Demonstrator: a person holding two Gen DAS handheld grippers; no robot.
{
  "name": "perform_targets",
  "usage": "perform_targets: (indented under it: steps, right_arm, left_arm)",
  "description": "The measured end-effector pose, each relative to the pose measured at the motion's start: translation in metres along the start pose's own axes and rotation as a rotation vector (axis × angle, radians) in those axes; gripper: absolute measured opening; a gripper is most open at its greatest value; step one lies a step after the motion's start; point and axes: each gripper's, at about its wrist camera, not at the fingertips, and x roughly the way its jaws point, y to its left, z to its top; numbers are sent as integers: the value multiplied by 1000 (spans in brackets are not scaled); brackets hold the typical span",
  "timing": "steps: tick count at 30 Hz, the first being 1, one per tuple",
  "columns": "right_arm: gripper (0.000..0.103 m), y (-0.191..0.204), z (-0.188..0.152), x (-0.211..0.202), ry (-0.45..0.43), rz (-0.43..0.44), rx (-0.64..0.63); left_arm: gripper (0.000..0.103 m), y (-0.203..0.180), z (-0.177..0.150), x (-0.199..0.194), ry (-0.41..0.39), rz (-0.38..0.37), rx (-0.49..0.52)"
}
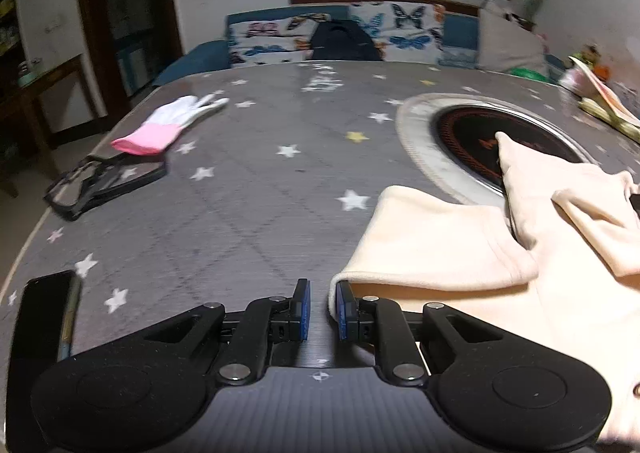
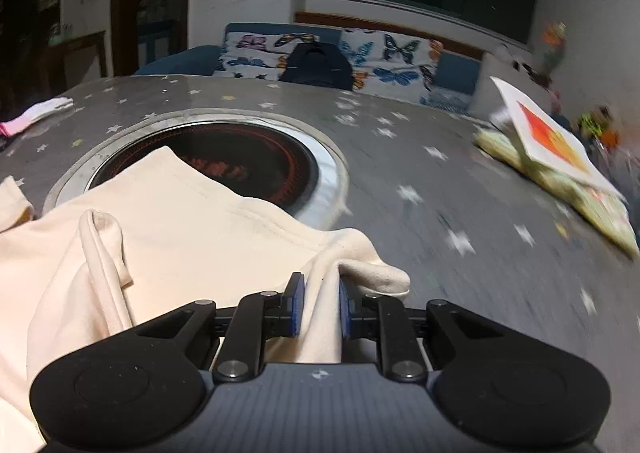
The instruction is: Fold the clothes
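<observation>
A cream garment (image 1: 460, 245) lies crumpled on the grey star-patterned table (image 1: 248, 213), partly over a round black cooktop (image 1: 480, 141). My left gripper (image 1: 322, 311) hangs low over the table at the garment's left hem. Its blue pads stand a little apart and bare table shows between them; the hem touches the right fingertip (image 1: 344, 313). In the right wrist view the garment (image 2: 180, 221) spreads to the left, and a fold of it runs up between the pads of my right gripper (image 2: 321, 307), which is shut on it.
A pink-and-white glove (image 1: 168, 125), a clear black-edged pouch (image 1: 100, 181) and a dark phone (image 1: 44, 317) lie to the left. Books or packets (image 2: 560, 173) are stacked at the right. A butterfly-print sofa (image 2: 360, 57) with a dark bag stands behind the table.
</observation>
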Motion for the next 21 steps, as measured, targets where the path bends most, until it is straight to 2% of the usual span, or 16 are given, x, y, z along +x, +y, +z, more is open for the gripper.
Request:
perform_targets:
  steps: [6, 11, 14, 16, 21]
  right_arm:
    - [16, 28, 30, 41, -6, 29, -72]
    - [14, 32, 42, 51, -9, 68, -49]
    - [16, 17, 45, 51, -6, 76, 45]
    - [16, 5, 44, 48, 3, 50, 84]
    - [17, -19, 36, 35, 19, -4, 112]
  left_arm:
    - [14, 12, -6, -4, -6, 35, -8]
    - [14, 20, -10, -9, -4, 49, -19]
    - [14, 20, -12, -10, -6, 52, -19]
    - [14, 20, -13, -11, -7, 53, -18]
    - [15, 19, -15, -13, -11, 57, -14]
